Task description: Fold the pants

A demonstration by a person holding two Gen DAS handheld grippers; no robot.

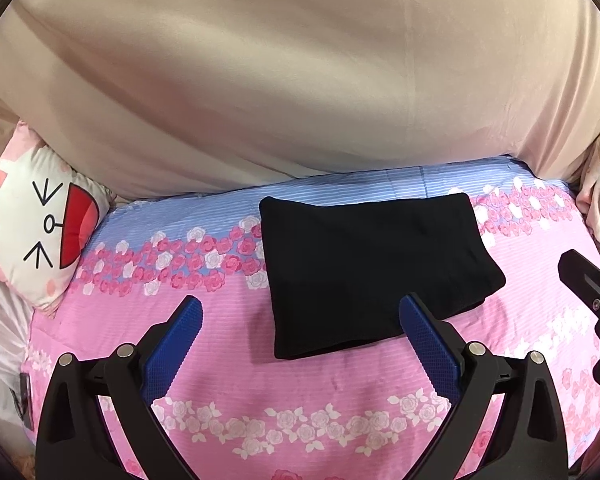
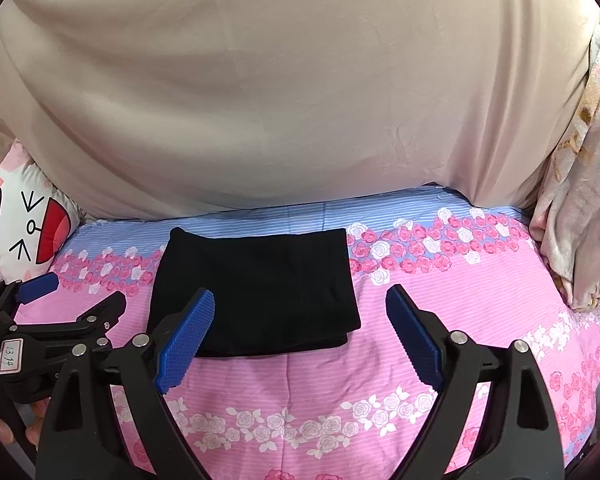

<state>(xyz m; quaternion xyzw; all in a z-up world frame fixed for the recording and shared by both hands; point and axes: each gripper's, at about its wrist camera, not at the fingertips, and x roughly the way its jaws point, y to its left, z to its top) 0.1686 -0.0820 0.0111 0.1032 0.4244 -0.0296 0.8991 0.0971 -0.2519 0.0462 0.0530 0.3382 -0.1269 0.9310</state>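
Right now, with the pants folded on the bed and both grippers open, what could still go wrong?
The folded black pants show loose layers at the near edge; a nudge might undo them. The open left gripper and right gripper hover close and could snag the fabric. The soft floral bedsheet may shift underneath.

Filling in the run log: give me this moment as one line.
pants: folded, flat on bedsheet | left gripper: open, empty | right gripper: open, empty | contact: none
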